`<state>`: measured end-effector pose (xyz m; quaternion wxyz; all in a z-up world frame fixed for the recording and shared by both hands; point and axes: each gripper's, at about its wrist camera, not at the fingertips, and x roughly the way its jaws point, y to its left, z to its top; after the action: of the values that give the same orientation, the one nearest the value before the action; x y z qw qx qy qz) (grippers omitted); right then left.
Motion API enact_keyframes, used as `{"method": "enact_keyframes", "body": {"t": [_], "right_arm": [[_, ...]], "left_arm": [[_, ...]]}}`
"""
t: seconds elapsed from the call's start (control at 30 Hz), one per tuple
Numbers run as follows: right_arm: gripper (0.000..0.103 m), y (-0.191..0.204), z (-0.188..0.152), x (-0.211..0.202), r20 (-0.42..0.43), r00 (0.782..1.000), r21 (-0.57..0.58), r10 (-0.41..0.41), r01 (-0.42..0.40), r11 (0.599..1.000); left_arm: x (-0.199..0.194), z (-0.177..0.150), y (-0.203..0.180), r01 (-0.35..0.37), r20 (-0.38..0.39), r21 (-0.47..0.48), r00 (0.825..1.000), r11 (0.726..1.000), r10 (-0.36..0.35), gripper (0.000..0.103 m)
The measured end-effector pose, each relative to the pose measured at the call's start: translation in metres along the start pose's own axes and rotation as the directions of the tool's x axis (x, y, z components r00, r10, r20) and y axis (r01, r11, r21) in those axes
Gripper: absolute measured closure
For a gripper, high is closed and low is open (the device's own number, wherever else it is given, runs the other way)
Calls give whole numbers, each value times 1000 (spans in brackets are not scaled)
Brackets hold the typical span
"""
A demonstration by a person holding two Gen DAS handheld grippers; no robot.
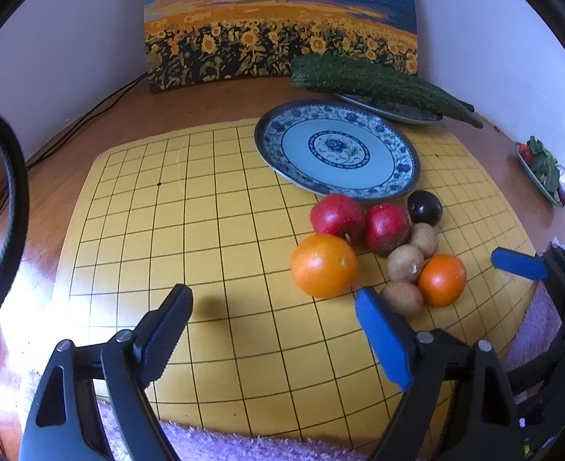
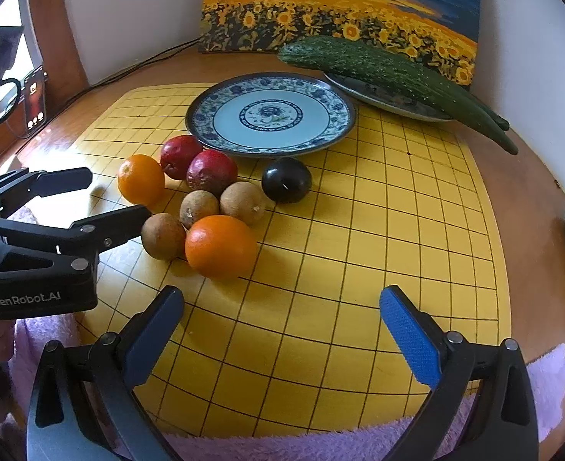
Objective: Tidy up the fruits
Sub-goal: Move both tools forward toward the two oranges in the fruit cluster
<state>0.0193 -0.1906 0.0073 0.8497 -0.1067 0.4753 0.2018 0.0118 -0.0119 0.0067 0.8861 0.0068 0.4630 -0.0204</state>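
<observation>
Lying beside open left gripper (image 1: 274, 319): fruits (image 1: 378, 249)

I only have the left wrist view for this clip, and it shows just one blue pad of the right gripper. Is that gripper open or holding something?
Observer: The right gripper is open and empty, its jaws wide apart over the yellow grid board.
Operator: How near is the left gripper to the fruit?
Observer: Seen from the side, the left gripper has one fingertip right beside a brown fruit; I cannot tell whether they touch.
Operator: Anything left of the board?
Observer: A phone with a lit screen.
</observation>
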Motion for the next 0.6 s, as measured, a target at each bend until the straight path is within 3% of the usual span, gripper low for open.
{"method": "enact_keyframes", "body": {"t": [0.23, 0.6], "right_arm": [[7, 5, 3, 0, 13, 1000, -21, 16, -16, 1000], [27, 14, 8, 1, 34, 999, -47, 37, -35, 998]], "left_arm": [[3, 4, -1, 9, -2, -2, 1000, 1000, -9, 20], [6, 8, -4, 24, 7, 6, 1000, 1000, -24, 29]]}}
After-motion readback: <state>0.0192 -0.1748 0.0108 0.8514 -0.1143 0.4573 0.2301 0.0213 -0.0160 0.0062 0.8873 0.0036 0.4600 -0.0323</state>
